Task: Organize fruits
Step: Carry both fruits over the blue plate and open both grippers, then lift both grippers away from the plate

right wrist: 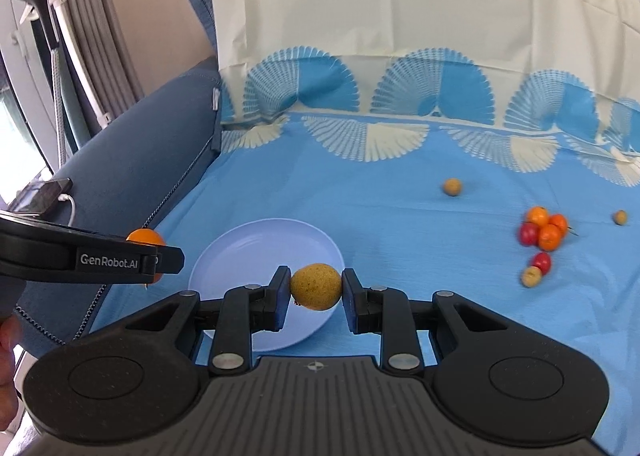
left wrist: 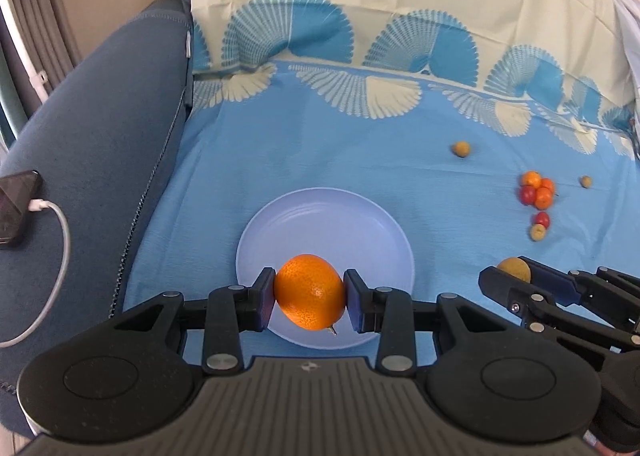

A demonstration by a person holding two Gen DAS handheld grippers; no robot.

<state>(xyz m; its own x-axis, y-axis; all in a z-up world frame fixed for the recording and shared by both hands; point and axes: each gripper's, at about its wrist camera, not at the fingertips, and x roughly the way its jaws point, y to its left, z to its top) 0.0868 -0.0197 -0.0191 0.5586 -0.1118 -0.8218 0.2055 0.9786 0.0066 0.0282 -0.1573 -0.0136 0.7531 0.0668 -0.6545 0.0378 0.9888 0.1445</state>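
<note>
My left gripper (left wrist: 309, 298) is shut on an orange (left wrist: 309, 290) and holds it over the near part of a pale blue plate (left wrist: 324, 224). My right gripper (right wrist: 315, 288) is shut on a brown-yellow round fruit (right wrist: 316, 286) over the plate's (right wrist: 260, 252) right front edge. In the left wrist view the right gripper (left wrist: 516, 276) and its fruit (left wrist: 514, 268) sit right of the plate. In the right wrist view the left gripper (right wrist: 160, 256) and the orange (right wrist: 145, 236) show at the left. The plate holds nothing.
A cluster of small orange and red fruits (left wrist: 536, 190) lies on the blue patterned cloth (left wrist: 320, 144) at right, with loose brown fruits (left wrist: 461, 148) nearby. A phone on a white cable (left wrist: 16, 204) rests on the dark blue sofa arm at left.
</note>
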